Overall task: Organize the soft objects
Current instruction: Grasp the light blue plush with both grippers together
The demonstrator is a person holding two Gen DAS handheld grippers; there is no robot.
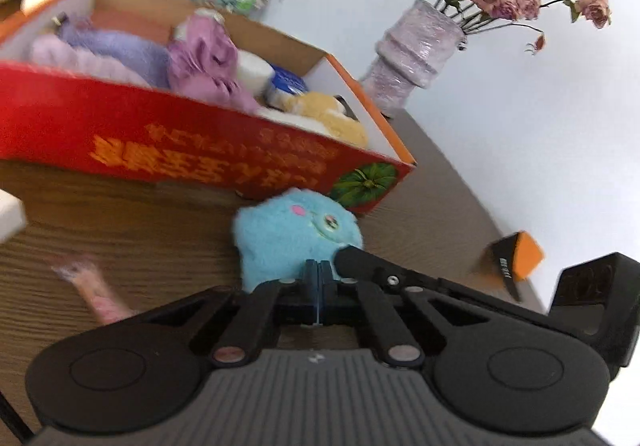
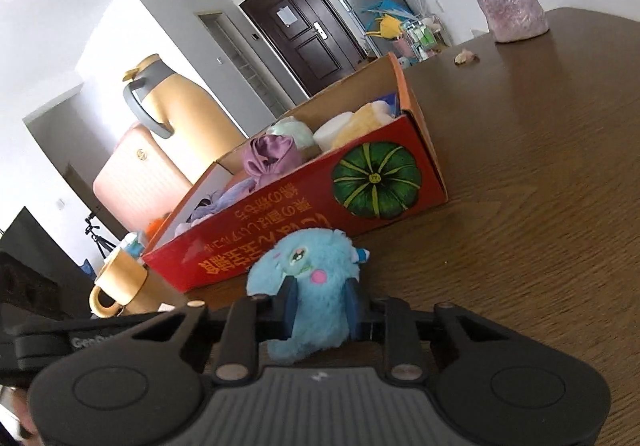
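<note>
The blue plush toy (image 2: 308, 278) lies on the wooden table (image 2: 540, 205) just in front of the red cardboard box (image 2: 304, 230). In the left wrist view its lower edge is hidden behind the left gripper (image 1: 319, 270), whose jaws are pressed together; whether fur is pinched cannot be told. Only the right wrist view shows the right gripper (image 2: 320, 302) clamped narrowly around the toy's body. Box lettering is blurred.

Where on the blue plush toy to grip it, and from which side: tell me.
Grip the blue plush toy across its narrow lower body, coming low from the table side opposite the red box. Its head is wider and the box blocks the far side. The right tool already squeezes it there; the left tool is shut at its edge.
</note>
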